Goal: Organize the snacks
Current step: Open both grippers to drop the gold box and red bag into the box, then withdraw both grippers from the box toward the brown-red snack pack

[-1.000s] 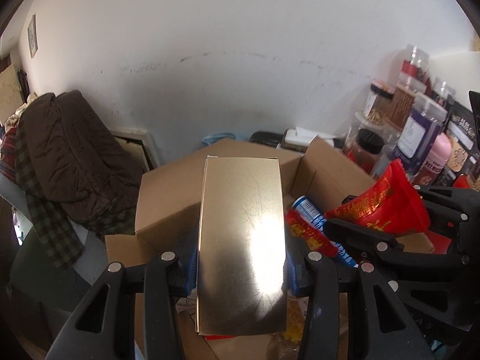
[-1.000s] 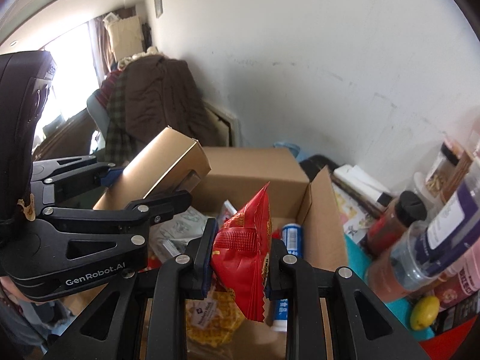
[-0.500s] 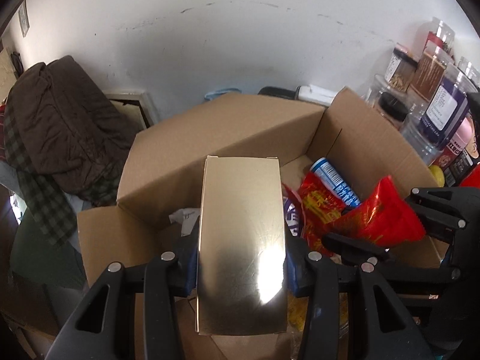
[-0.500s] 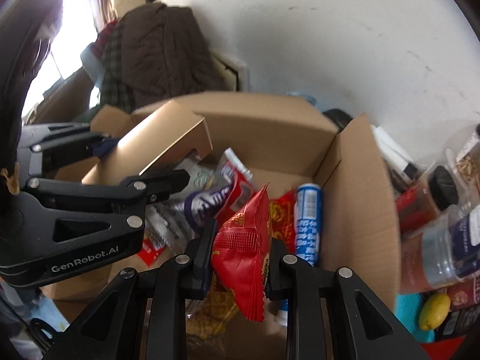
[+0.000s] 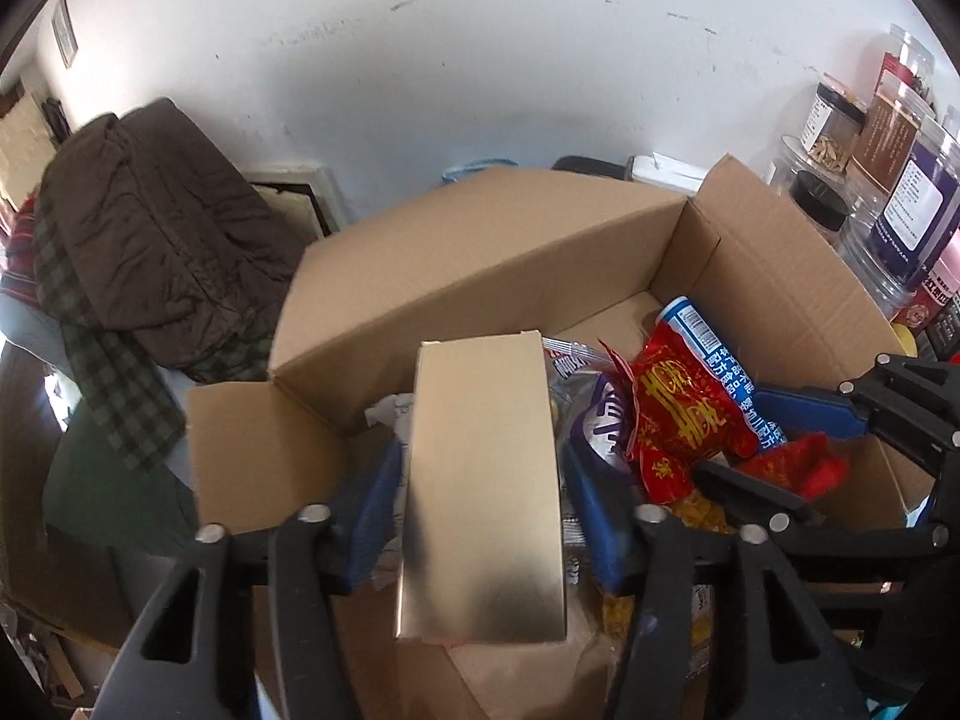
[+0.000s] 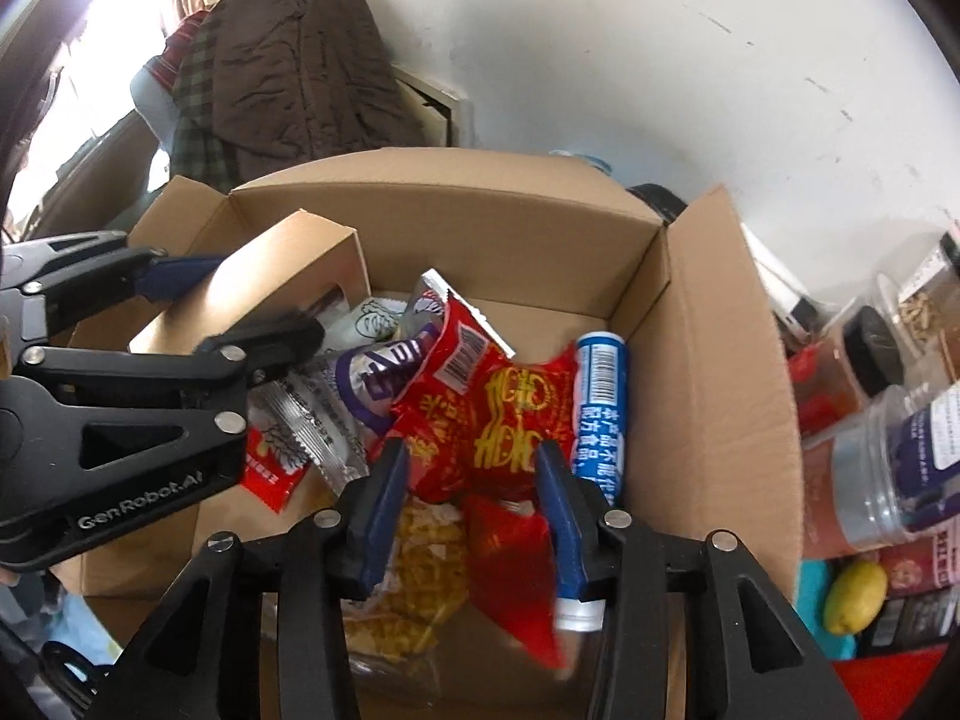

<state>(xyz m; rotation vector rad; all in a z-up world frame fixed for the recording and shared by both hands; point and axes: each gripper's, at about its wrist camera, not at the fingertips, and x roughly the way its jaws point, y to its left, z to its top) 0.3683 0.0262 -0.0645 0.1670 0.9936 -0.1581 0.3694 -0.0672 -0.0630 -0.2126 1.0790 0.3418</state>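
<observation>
Cardboard box by scuffed white wall; both tools opening, gold carton, red packet between pads.

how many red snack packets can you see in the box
3: a large red packet atop the pile, a small one between the opening right gripper jaws, another at left. More may be buried.

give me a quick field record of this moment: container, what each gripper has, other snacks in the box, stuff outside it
container: open brown cardboard box
left gripper: jaws opening, shiny gold rectangular carton between them, a gap on each side
right gripper: jaws opening, small red foil snack packet between them
in box: large red packet with gold lettering, blue-and-white tube, purple wrapper
outside box: clear plastic jars, yellow lemon
</observation>
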